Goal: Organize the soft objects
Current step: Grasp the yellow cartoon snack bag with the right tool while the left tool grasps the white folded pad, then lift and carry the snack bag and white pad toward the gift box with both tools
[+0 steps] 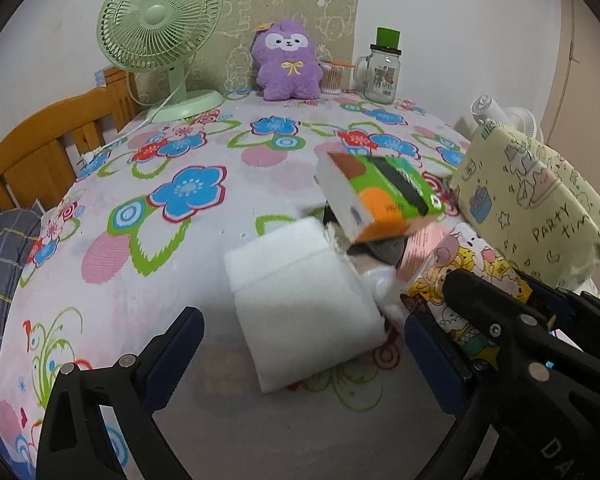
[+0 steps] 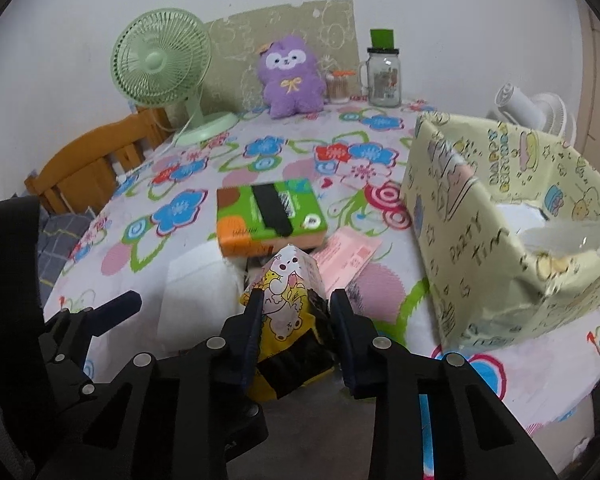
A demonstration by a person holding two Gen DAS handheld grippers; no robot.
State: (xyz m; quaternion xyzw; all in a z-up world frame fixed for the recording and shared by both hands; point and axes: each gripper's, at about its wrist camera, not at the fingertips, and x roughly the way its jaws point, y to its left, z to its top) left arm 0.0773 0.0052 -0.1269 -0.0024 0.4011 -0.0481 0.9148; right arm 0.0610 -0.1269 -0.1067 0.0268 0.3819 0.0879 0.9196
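Floral-cloth table [image 1: 148, 240] against white wall; green fan [image 1: 160, 20], purple plush [image 1: 286, 64], jar [image 1: 382, 74] at back. R gripper [image 2: 296, 312] pinching yellow cartoon tissue pack [image 2: 288, 288], just left of pale wrapped box [image 2: 480, 248]. L gripper [image 1: 304, 344] spread wide, nothing held, over white soft pack [image 1: 300, 300]. Green-orange tissue box [image 2: 270, 212] just behind.

A home, most likely a bedroom or living corner: a table under a flower-printed cloth [image 1: 188, 216] stands against a plain white wall, with an orange wooden chair back [image 1: 40, 152] at its left, a mint-green plastic desk fan [image 1: 160, 20] and a purple plush toy [image 1: 286, 62] at the far edge, beside a glass handled jar [image 1: 380, 76]
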